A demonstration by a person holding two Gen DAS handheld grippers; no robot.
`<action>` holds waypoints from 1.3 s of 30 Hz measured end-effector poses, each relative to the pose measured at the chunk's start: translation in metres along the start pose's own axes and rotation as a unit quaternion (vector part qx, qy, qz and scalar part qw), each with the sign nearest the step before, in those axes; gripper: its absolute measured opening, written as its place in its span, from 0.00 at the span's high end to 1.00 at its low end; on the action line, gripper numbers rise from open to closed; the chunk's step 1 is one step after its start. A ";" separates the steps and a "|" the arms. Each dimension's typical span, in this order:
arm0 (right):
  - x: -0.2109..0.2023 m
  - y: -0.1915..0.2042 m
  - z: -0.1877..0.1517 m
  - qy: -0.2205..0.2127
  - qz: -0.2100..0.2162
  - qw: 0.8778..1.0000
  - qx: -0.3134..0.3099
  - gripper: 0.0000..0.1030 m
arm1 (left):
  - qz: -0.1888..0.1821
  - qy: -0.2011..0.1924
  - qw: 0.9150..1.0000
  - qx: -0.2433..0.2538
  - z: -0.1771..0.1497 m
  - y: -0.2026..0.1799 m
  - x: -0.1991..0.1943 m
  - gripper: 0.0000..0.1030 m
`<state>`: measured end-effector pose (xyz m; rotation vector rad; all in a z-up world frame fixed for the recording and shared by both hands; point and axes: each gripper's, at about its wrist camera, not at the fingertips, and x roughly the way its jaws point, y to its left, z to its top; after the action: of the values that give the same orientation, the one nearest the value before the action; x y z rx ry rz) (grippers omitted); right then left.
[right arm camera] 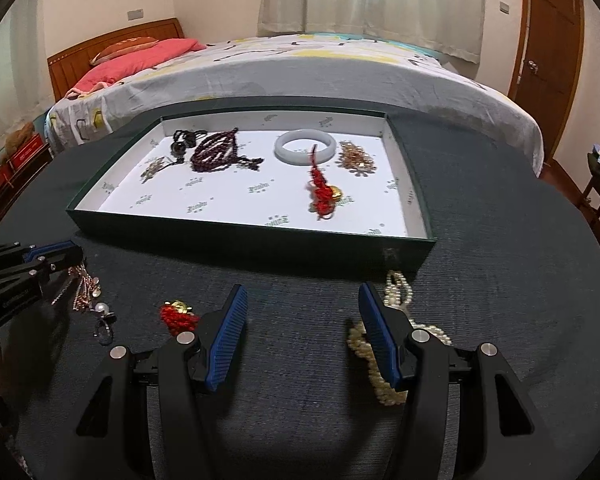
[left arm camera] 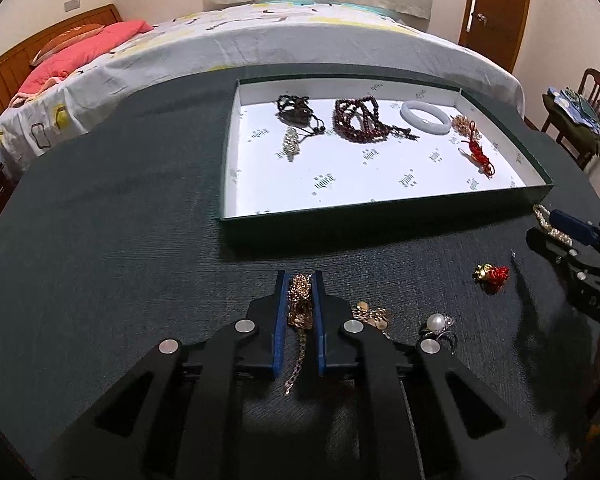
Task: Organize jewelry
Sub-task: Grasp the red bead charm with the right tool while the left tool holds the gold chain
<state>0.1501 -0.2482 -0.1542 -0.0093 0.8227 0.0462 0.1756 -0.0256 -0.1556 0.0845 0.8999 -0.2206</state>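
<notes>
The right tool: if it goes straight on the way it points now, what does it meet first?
The right tool stands open, nothing between its fingers. Straight ahead lies bare dark table, which it would probably touch first. Beyond that is the near wall of the green box. The pearl necklace lies just right of that line.

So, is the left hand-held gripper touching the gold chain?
Touching. The left wrist view shows the left hand-held gripper with its blue pads pressed on the gold chain.

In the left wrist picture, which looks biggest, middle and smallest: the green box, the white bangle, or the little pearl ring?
Largest to smallest, as they look in the left wrist view:
1. The green box, by far.
2. The white bangle, lying inside the box.
3. The pearl ring, on the table. It looks smallest even though it sits nearer the camera.
</notes>
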 end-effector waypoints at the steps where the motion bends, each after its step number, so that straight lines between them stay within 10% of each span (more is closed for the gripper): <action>1: 0.000 0.003 0.000 0.001 0.005 1.000 -0.002 0.45 | 0.000 -0.001 1.000 -0.001 0.000 0.001 -0.002 0.89; 26: 0.008 0.049 -0.005 0.025 0.055 0.997 -0.047 0.45 | 0.005 -0.004 1.000 -0.012 -0.003 0.009 -0.008 0.89; 34: 0.010 0.042 -0.008 0.039 0.069 0.996 -0.037 0.82 | 0.008 -0.004 1.000 -0.010 -0.004 0.011 -0.007 0.89; 39: 0.008 0.038 -0.010 0.039 0.066 0.996 -0.033 0.85 | 0.010 -0.004 1.000 -0.009 -0.005 0.011 -0.007 0.89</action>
<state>0.1465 -0.2105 -0.1662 -0.0198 0.8981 0.1996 0.1704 -0.0129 -0.1532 0.0747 0.8927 -0.1942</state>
